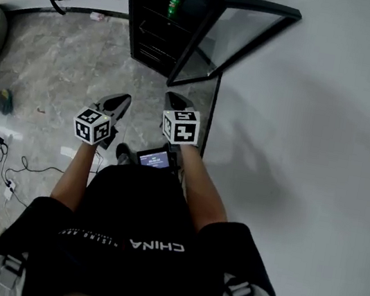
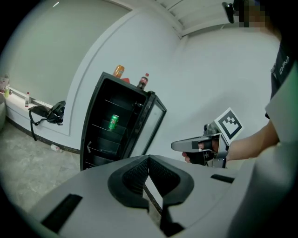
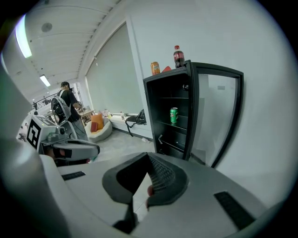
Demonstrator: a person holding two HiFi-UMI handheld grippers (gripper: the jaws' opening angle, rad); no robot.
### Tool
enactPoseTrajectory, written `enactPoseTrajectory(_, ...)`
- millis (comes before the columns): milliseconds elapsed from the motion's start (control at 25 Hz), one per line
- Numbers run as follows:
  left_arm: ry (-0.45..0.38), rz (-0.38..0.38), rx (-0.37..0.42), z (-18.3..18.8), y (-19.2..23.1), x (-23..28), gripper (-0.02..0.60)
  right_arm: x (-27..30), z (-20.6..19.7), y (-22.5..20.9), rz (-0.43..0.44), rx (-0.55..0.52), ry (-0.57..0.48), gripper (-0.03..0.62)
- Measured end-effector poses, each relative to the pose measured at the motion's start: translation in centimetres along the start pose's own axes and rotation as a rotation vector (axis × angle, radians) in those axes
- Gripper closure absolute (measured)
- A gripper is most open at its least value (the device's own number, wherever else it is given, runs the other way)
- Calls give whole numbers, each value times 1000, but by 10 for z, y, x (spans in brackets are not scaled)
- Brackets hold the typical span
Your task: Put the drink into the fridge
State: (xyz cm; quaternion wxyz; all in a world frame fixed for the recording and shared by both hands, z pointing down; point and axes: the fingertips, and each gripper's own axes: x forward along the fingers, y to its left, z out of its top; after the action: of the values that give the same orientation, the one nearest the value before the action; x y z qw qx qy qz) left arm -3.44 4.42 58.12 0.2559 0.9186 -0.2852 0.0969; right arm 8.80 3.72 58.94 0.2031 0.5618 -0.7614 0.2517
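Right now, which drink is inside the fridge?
The green can, on a shelf inside the fridge; the orange can and dark bottle stand on its top.

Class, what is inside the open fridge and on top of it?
Inside, a green can; on top, an orange can and dark bottle. Lower shelves too dark.

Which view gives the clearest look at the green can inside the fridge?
The right gripper view: the green can stands upright on a fridge shelf, seen side-on. The left gripper view shows it smaller; the head view, only dimly from above.
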Motion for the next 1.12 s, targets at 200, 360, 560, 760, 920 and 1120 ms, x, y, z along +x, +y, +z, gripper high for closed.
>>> enactPoseTrajectory(200, -56, 126, -4, 6, -7, 16, 569, -14, 6, -24, 32, -54, -20, 580)
enactPoseTrajectory(360, -59, 141, 25, 6, -24, 31, 570, -21, -3, -49, 39, -73, -1, 580)
enactPoseTrajectory(560, -41, 76, 50, 20, -40, 36, 569, -25, 10, -49, 55, -59, -41, 580)
enactPoseTrajectory(760, 1, 30, 117, 28, -48, 37, 571, -21, 19, -41, 60, -48, -76, 580)
enactPoseTrajectory(920, 6, 50, 138, 31, -37, 39, 571, -16, 26, -36, 60, -63, -92, 580)
enactPoseTrajectory(1120, -4, 21, 155, 36, -36, 47, 571, -11, 31, -41, 62, -78, -97, 580)
